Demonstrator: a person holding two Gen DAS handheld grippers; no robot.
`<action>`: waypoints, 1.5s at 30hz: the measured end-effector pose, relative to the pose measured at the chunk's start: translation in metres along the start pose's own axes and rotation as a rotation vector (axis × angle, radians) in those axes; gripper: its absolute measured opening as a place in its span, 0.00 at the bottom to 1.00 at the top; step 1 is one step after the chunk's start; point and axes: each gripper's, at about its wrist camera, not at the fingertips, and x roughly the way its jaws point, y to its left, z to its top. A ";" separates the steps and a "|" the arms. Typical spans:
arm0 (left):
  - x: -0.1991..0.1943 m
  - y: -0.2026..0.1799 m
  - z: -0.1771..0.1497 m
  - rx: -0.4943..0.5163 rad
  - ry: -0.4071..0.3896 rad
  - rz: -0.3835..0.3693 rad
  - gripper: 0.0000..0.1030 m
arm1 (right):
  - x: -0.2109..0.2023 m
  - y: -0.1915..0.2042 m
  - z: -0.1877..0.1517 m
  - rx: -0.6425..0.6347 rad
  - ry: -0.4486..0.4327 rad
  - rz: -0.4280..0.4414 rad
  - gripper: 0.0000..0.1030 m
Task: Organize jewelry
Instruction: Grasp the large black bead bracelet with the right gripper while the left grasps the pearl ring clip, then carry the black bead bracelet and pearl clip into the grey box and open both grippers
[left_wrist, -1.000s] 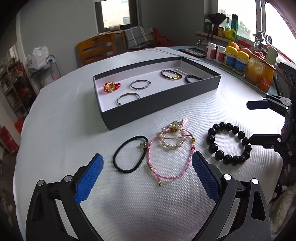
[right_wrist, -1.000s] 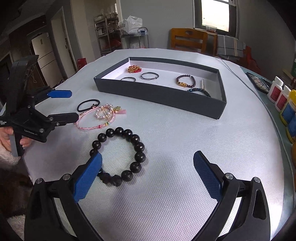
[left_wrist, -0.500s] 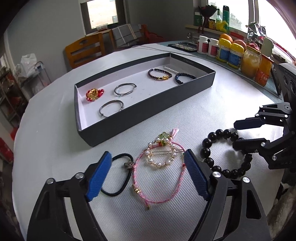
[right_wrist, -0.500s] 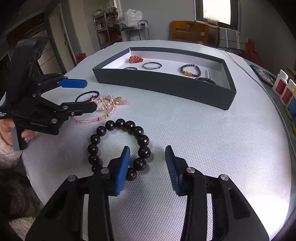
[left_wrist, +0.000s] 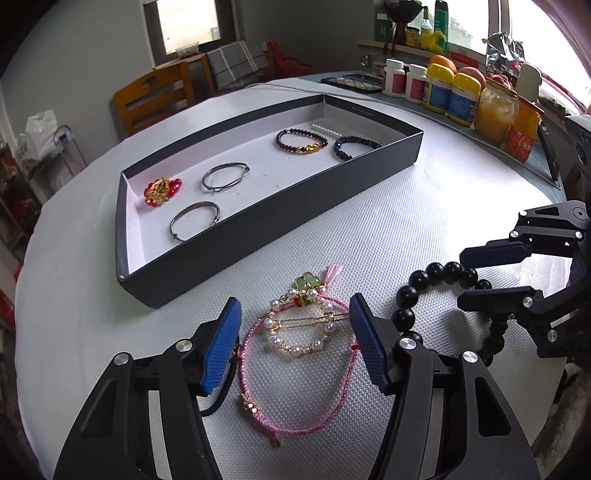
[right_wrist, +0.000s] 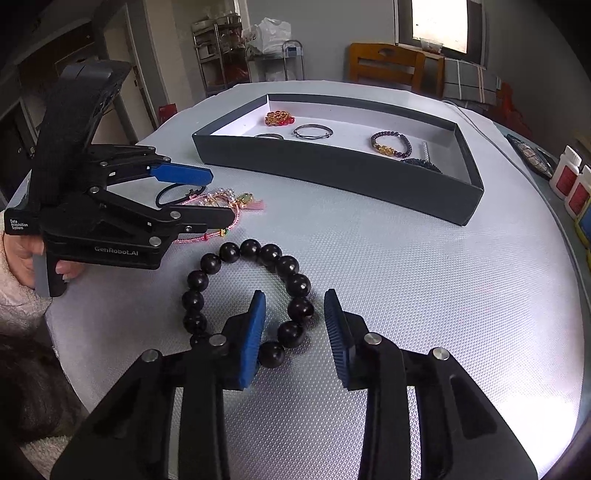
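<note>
Both grippers have closed in. The left gripper (left_wrist: 295, 343), fingers apart, now brackets the pearl bracelet (left_wrist: 301, 326); the right gripper (right_wrist: 295, 332), fingers narrowed but apart, straddles the black bead bracelet (right_wrist: 251, 295) near the desk's front edge, so grasps look imminent.

The two tools crowd one corner of the counter (right_wrist: 424, 280). The left hand-held gripper (left_wrist: 295, 345) has its fingers apart around the pearl ring (left_wrist: 301, 328); the right hand-held gripper (right_wrist: 295, 332), also parted, straddles the black bead bracelet (right_wrist: 247, 295) just beside it. Between this cluster and the box (left_wrist: 295, 210) lies bare mat. The box's dark wall blocks a low approach. Bottles (left_wrist: 458, 99) line the far edge.
</note>
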 end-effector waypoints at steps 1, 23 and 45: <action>0.000 0.001 0.000 -0.004 0.001 -0.005 0.60 | 0.000 0.000 0.001 -0.002 0.002 -0.001 0.32; 0.001 0.001 -0.003 0.011 0.003 -0.018 0.42 | 0.004 0.009 0.001 -0.068 0.007 -0.018 0.18; -0.039 0.018 0.007 -0.038 -0.076 0.020 0.42 | -0.040 0.010 0.033 -0.115 -0.141 -0.070 0.14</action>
